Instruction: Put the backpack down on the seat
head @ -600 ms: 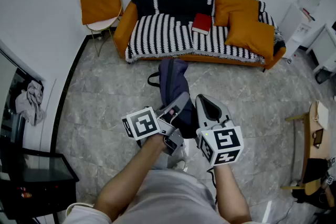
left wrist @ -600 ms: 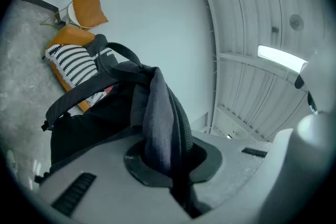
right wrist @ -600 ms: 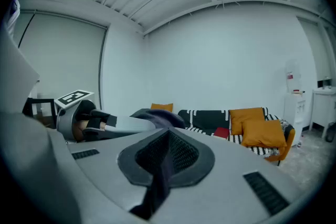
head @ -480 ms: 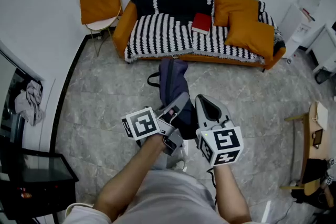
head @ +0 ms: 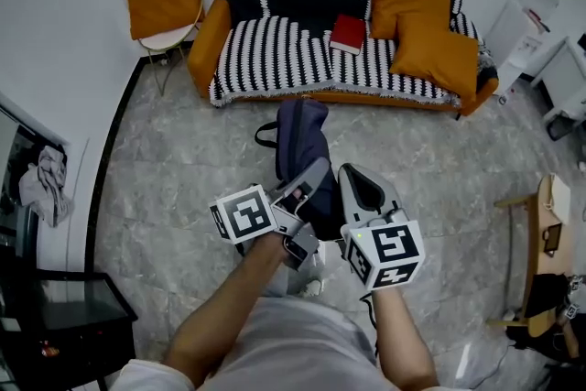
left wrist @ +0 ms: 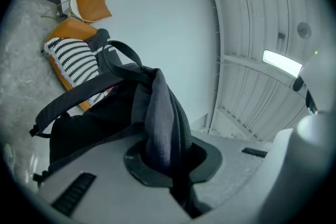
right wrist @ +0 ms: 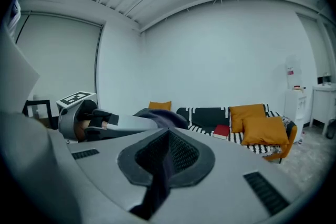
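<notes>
Sofa (head: 275, 59) sits slightly nearer than before. Left gripper (head: 311, 180) and right gripper (head: 360, 190) both pinch the backpack (head: 300, 142). It is held short of the sofa seat, long axis pointing straight at it.

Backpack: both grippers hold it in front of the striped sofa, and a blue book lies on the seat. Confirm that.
One thing is wrong: the book on the seat is red, not blue, as the head view shows. The rest stands.
</notes>
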Demonstrator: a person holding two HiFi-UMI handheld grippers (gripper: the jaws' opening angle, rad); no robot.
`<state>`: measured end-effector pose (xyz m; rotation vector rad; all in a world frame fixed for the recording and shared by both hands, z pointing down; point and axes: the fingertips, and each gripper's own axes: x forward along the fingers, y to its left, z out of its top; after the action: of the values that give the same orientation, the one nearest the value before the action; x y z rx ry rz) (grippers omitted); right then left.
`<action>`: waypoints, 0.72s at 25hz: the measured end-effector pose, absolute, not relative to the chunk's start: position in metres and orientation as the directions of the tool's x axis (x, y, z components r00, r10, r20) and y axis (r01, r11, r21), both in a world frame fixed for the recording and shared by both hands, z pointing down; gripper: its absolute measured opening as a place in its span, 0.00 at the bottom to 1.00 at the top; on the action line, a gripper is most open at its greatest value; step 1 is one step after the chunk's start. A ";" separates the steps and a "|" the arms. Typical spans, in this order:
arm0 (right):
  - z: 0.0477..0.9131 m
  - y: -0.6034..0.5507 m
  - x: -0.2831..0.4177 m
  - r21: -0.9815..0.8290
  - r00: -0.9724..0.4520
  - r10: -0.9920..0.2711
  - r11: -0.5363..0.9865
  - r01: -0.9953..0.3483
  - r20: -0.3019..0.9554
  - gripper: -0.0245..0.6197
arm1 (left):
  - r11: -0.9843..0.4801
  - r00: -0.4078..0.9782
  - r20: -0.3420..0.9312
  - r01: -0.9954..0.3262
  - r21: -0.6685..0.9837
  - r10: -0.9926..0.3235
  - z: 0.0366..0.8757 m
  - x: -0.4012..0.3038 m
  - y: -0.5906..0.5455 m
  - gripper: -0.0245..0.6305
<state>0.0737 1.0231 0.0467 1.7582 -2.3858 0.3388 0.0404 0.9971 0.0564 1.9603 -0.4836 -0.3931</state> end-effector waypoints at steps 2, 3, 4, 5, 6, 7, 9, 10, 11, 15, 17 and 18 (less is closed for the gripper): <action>0.049 1.011 0.076 -0.087 -0.291 -0.919 0.278 -0.957 0.265 0.04 | -0.382 0.870 -0.058 -0.155 0.911 -0.490 0.059 0.044 0.985 0.06; 0.051 1.005 0.078 -0.087 -0.288 -0.919 0.275 -0.958 0.268 0.04 | -0.379 0.872 -0.056 -0.153 0.912 -0.487 0.061 0.045 0.979 0.06; 0.052 0.998 0.079 -0.087 -0.285 -0.920 0.271 -0.959 0.271 0.04 | -0.377 0.874 -0.055 -0.152 0.914 -0.484 0.063 0.046 0.972 0.06; 0.053 0.990 0.080 -0.087 -0.282 -0.920 0.268 -0.959 0.274 0.04 | -0.374 0.875 -0.053 -0.150 0.915 -0.481 0.064 0.047 0.965 0.06; 0.055 0.982 0.080 -0.088 -0.279 -0.920 0.264 -0.960 0.277 0.04 | -0.372 0.877 -0.052 -0.149 0.916 -0.478 0.066 0.047 0.956 0.06; 0.056 0.974 0.080 -0.088 -0.276 -0.920 0.261 -0.961 0.280 0.04 | -0.369 0.878 -0.051 -0.147 0.918 -0.476 0.067 0.047 0.948 0.06; 0.058 0.956 0.079 -0.088 -0.272 -0.919 0.257 -0.962 0.285 0.04 | -0.363 0.881 -0.049 -0.143 0.921 -0.471 0.069 0.046 0.930 0.06; 0.058 0.947 0.078 -0.086 -0.270 -0.919 0.256 -0.963 0.288 0.04 | -0.360 0.882 -0.049 -0.140 0.922 -0.468 0.070 0.045 0.921 0.06; 0.058 0.938 0.077 -0.085 -0.268 -0.918 0.254 -0.963 0.292 0.04 | -0.358 0.884 -0.049 -0.137 0.924 -0.465 0.070 0.044 0.912 0.06; 0.056 0.902 0.071 -0.075 -0.258 -0.916 0.247 -0.966 0.307 0.04 | -0.349 0.889 -0.050 -0.127 0.928 -0.454 0.069 0.040 0.876 0.06; 0.056 0.886 0.067 -0.072 -0.255 -0.915 0.244 -0.967 0.313 0.04 | -0.347 0.891 -0.052 -0.121 0.930 -0.451 0.067 0.036 0.859 0.06; 0.055 0.878 0.065 -0.071 -0.253 -0.914 0.243 -0.967 0.317 0.04 | -0.346 0.892 -0.055 -0.117 0.931 -0.448 0.066 0.033 0.852 0.06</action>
<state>0.0646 0.8784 0.0552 1.7745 -2.3024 0.3723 0.0335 0.8517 0.0663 1.9133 -0.4160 -0.3610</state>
